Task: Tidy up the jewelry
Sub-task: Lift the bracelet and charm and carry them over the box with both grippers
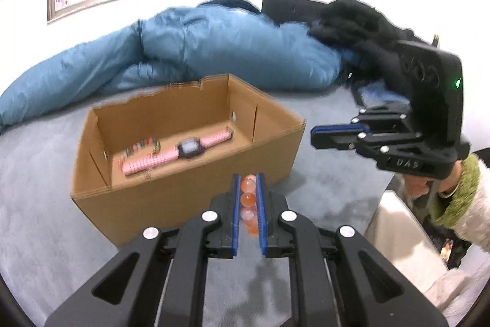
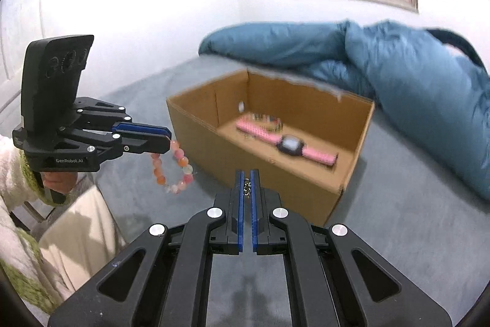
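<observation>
Above the grey bedspread, my left gripper clamps an orange bead bracelet, which dangles from its tips. My right gripper pinches a small metal chain. Just ahead, the open cardboard box holds a pink watch (a beaded piece lies behind it).

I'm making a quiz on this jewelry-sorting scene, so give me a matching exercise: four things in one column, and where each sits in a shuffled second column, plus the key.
Things:
1. pink watch
2. orange bead bracelet
3. small metal chain
4. blue quilt

Places:
A. clamped in the right gripper
B. heaped behind the cardboard box
C. lying on the box floor
D. dangling from the left gripper

Pairs: 1-C, 2-D, 3-A, 4-B
</observation>
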### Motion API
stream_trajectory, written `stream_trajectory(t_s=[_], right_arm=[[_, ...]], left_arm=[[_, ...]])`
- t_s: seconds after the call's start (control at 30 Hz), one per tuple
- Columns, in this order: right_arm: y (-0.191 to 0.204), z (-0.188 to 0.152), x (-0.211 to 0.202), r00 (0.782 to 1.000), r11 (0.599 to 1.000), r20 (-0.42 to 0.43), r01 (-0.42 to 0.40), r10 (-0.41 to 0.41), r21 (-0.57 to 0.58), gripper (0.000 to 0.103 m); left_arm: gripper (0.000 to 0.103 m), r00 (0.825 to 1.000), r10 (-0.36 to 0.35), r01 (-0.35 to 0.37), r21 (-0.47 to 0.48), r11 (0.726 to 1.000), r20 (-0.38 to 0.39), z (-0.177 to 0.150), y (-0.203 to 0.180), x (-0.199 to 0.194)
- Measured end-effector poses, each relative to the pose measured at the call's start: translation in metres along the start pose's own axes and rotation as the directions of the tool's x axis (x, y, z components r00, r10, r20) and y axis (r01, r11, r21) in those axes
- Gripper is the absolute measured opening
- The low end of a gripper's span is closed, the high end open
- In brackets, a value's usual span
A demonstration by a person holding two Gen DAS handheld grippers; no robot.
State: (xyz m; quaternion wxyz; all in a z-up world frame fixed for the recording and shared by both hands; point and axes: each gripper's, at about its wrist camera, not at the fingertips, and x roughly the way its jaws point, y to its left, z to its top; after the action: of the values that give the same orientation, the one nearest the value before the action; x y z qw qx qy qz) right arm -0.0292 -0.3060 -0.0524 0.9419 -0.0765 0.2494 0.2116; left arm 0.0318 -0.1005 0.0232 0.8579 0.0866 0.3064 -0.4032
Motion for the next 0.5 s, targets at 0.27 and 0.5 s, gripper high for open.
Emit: stream_trajectory(t_s=[0.27, 0.5], right_arm=[[-0.004, 0.05, 0.001, 0.998, 0.999, 0.065, 0.005, -0.002, -0.044, 0.002], [-0.019, 0.062, 0.049, 0.999, 0.997, -0.042, 0.009, -0.013, -0.072, 0.002]], left_arm=[[0.009, 0.995, 0.063, -0.067, 0.039, 0.997, 0.079, 0.055, 0.015, -0.008], [0.009, 0.992, 0.092, -0.095, -0.026, 0.995, -0.09, 0.063, 0.055, 0.053]])
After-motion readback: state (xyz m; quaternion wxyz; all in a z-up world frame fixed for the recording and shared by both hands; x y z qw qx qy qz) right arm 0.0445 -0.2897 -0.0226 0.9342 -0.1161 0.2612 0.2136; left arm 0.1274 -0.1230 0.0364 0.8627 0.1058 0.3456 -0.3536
